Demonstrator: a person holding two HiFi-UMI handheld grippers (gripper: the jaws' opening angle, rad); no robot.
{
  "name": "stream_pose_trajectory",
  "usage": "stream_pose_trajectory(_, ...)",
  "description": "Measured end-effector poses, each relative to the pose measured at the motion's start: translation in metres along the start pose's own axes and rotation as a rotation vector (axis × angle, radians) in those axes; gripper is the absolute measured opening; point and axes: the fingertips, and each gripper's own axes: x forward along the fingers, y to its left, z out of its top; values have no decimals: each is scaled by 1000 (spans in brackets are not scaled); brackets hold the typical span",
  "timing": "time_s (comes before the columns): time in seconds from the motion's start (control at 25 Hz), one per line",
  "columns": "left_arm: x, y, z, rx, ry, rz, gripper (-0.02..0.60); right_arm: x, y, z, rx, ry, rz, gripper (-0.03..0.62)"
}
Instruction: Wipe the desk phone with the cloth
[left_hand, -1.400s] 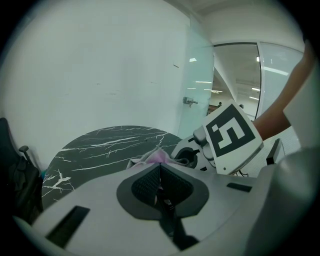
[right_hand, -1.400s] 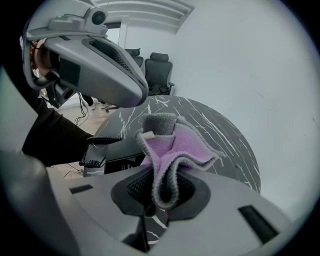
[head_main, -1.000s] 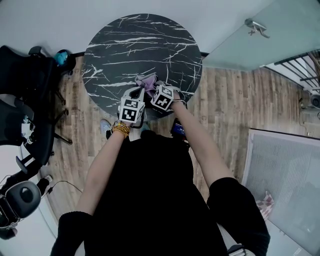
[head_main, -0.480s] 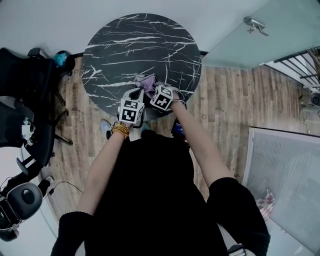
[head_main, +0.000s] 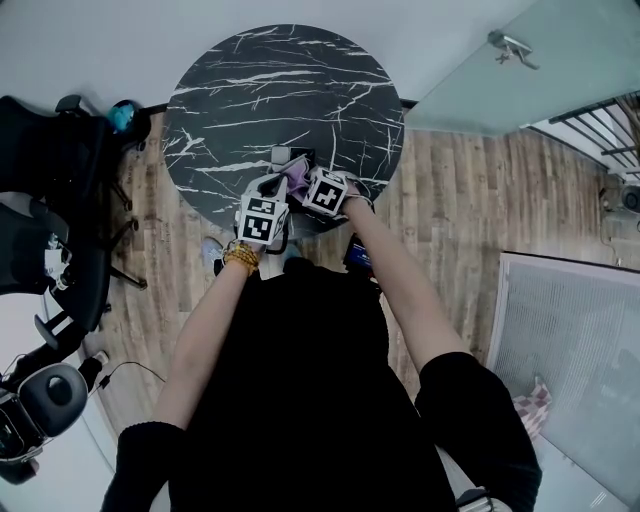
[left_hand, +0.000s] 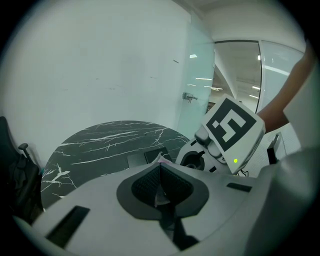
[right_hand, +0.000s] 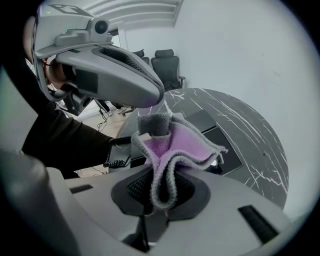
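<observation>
The black desk phone (head_main: 289, 156) lies near the front edge of the round black marble table (head_main: 280, 90), mostly hidden by both grippers. In the right gripper view its dark body (right_hand: 216, 134) and coiled cord (right_hand: 116, 152) show. My right gripper (right_hand: 160, 192) is shut on a bunched purple cloth (right_hand: 175, 147) with a grey edge. In the head view the cloth (head_main: 297, 178) sits between the right gripper (head_main: 307, 184) and the left gripper (head_main: 273, 186). The left gripper (left_hand: 160, 175) is shut, its tip right above the cloth's top. A pink sliver shows at that tip.
Black office chairs (head_main: 50, 190) stand left of the table on the wood floor. A glass door (head_main: 500, 70) with a handle is at the upper right. A dark device with a blue screen (head_main: 357, 256) sits below the table's edge by my right arm.
The cloth has been drawn back from the phone's far part and now bunches between the two grippers. More of the phone shows beyond them. Both grippers shifted only slightly.
</observation>
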Motion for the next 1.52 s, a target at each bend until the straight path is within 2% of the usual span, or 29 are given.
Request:
stream_pose_trajectory(0.28, -1, 1, -1, -2, 2, 2, 12, 1, 7, -3, 10, 26, 50, 55)
stream_pose_trajectory(0.48, -1, -1, -3, -3, 9, 0, 12, 4, 14, -5, 8, 51, 130, 55)
stream_pose_trajectory(0.92, -5, 8, -3, -3, 6, 15, 13, 2, 12, -7, -4, 62, 205, 55)
stream_pose_trajectory(1.32, -4, 3, 0, -4, -3, 10, 13, 7, 21, -10, -5, 95, 233, 55)
stream_pose_trajectory(1.52, -4, 1, 2, 0, 0, 6, 12, 6, 22, -8, -6, 96, 221, 55)
